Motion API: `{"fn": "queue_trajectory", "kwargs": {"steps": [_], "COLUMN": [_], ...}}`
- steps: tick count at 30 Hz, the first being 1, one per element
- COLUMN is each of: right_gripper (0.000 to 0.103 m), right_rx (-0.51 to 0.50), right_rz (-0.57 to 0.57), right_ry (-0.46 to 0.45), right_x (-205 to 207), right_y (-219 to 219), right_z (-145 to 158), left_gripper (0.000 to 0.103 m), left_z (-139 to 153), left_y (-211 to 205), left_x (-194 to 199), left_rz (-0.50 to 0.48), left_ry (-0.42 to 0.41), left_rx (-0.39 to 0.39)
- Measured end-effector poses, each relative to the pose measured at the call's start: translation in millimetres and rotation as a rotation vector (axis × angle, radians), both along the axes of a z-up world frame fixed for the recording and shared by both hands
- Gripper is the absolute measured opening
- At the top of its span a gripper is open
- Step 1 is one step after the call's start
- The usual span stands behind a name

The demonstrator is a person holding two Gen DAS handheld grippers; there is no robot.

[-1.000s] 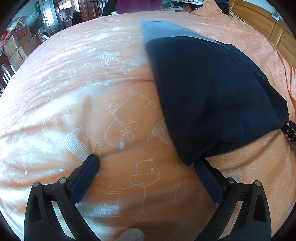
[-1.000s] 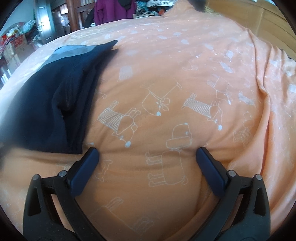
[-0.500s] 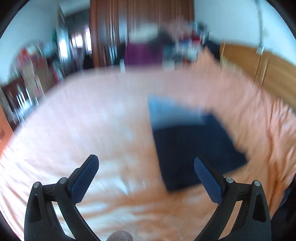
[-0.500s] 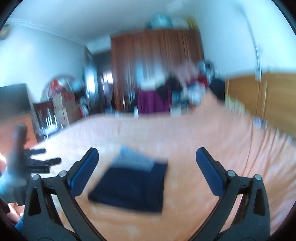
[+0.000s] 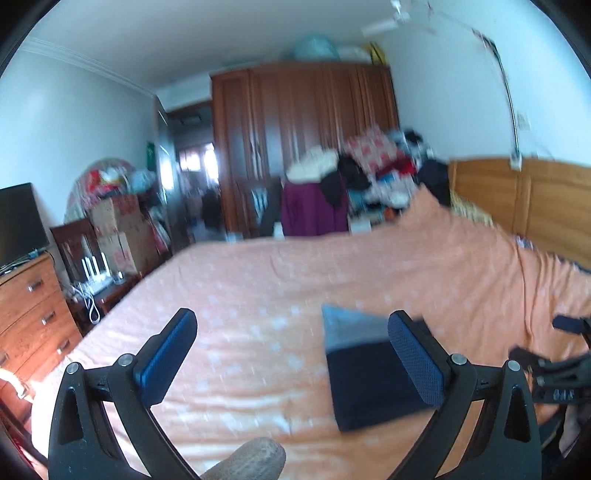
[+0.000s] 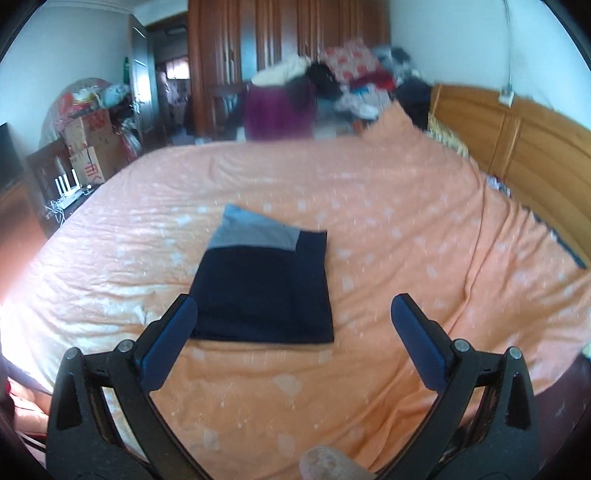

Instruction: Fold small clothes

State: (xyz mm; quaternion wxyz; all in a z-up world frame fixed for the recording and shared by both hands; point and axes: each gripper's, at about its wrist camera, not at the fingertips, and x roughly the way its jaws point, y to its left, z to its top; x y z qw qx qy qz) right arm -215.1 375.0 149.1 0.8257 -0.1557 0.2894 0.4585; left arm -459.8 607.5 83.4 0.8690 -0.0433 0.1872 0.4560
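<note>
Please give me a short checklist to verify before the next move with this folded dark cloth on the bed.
1. Left gripper open and empty: ok.
2. Right gripper open and empty: ok.
3. Folded navy garment with grey band lies flat, roughly rectangular: ok.
4. Garment apart from both grippers: ok.
5. Orange patterned bedspread around garment free of other clothes: ok.
6. Fold edges neatly aligned: cannot tell, pictures are blurred.

No legible text anywhere (red marks on cardboard boxes [image 6: 90, 155] blurred).

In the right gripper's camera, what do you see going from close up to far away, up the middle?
Orange bedspread → folded navy garment → its grey band → purple cloth → brown wardrobe.
</note>
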Motion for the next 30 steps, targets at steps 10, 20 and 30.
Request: {"fn": "queue_trajectory", "kwargs": {"steps": [10,20,30], "right_gripper": [0.103,0.103,0.103], "right_rx": [-0.03,-0.04,-0.035], "right_rz": [0.008,0.036,0.026], "right_ry": [0.006,0.041,0.064], "right_x": [-3.0,0.3,3.4], "right_y": [-11.8,2.1,3.2], "right_z": [-0.5,-2.9,-2.4], "left_gripper": [0.103,0.103,0.103], "left_z": [-28.9,-29.9,-29.9], "left_y": [-12.5,-15.5,-13.2], "left_x": [28.8,36.3,39.3], "left_rz": [0.014,0.002,0.001], "left_ry": [0.08,0.091,0.091], "left_rx": [-0.062,-0.074,-0.098]}}
